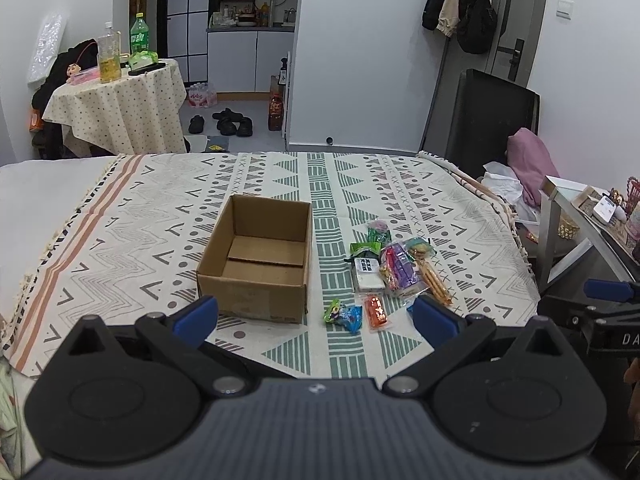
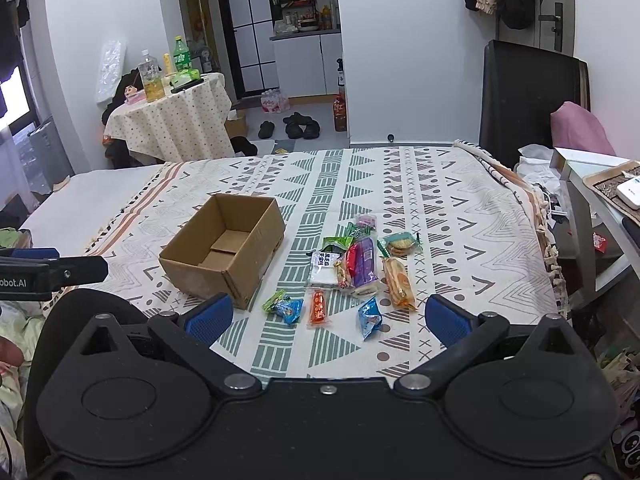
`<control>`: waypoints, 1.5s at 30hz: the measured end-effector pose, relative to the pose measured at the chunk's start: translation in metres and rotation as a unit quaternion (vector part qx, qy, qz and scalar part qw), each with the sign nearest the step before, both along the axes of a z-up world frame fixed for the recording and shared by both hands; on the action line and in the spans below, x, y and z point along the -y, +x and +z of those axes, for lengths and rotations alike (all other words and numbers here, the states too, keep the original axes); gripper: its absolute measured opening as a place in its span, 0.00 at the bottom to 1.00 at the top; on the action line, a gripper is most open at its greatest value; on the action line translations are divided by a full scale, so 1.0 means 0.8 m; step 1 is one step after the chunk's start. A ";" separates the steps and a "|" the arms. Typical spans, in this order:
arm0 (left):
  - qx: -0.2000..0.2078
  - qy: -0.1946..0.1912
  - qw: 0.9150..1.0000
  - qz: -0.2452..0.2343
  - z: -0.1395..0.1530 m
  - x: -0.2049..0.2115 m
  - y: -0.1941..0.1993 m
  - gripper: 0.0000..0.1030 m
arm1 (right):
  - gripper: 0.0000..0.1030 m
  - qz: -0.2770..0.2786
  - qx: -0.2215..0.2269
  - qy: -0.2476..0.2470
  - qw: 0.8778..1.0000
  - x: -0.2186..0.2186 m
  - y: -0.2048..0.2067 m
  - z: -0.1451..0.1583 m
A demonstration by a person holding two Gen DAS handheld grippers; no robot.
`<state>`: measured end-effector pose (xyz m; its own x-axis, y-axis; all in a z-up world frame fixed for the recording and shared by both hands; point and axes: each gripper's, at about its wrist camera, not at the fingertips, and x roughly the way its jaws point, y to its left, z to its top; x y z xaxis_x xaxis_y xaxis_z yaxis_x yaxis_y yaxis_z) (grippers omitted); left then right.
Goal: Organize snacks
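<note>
With both the left gripper (image 1: 314,318) and right gripper (image 2: 328,316) spread wide and empty, a grab into the overlapping snack packets (image 2: 360,264) right of the cardboard box (image 2: 224,252) risks lifting two wrappers together.

Right of 1 open cardboard box (image 2: 224,252) lie about 10 snack packets (image 2: 360,268); 2 of these are blue packets (image 2: 370,316).
</note>
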<state>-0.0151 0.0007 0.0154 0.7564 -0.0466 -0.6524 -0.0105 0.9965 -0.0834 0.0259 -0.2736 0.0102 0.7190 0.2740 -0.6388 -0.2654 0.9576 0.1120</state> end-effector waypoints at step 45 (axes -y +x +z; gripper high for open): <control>-0.002 -0.005 1.000 -0.006 -0.005 0.003 0.005 1.00 | 1.00 0.006 -0.007 -0.010 1.000 0.001 -0.002 -0.006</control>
<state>-0.0108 -0.0016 0.0112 0.7530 -0.0618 -0.6551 0.0011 0.9957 -0.0927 0.0239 -0.2744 0.0057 0.7060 0.2705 -0.6545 -0.2759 0.9562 0.0976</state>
